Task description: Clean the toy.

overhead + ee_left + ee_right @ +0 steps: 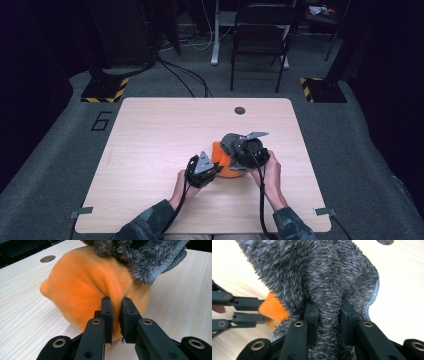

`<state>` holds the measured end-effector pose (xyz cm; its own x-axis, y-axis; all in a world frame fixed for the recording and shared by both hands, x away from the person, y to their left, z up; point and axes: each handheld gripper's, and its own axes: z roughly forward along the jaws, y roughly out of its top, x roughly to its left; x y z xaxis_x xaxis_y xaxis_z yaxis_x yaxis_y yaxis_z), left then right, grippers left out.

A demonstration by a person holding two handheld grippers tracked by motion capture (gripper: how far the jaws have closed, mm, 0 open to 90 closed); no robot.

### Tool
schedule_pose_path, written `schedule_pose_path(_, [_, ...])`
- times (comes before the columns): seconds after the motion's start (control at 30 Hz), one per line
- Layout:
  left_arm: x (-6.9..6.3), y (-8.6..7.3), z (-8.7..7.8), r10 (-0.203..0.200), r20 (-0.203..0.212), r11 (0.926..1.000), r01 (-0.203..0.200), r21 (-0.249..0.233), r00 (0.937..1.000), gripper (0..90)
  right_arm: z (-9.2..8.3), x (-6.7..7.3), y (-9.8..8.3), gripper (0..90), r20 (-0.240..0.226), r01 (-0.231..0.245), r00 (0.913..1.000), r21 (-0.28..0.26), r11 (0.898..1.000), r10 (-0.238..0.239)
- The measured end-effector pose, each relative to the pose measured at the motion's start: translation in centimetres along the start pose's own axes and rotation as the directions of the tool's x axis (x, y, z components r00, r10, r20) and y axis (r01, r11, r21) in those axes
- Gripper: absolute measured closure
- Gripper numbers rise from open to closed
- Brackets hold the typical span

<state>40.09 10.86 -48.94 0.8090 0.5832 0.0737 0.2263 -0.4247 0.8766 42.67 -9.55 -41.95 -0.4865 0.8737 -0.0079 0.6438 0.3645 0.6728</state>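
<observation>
The left gripper (116, 317) is clenched on a fold of the orange plush cushion (85, 287), which lies on the table (150, 150) right of its middle, nearer the person's edge. The right gripper (329, 325) is clamped on a bunch of the grey fuzzy cloth (312, 272) that drapes over the cushion's top, touching it.

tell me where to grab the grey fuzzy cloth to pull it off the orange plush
Grip the grey fuzzy cloth at a raised fold near its stitched hem, coming from above on the person's right. It drapes over the orange plush, so folds stand up there; the right gripper already pinches one.
</observation>
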Motion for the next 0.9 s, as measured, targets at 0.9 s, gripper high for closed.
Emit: schedule_pose_path(0.9, [0.5,-0.3,0.0,-0.037,0.018,0.9993,0.037,-0.010,0.9992,79.6,4.1,-5.5,-3.6,71.7,0.129,-0.136,0.9855,0.221,0.966,0.109])
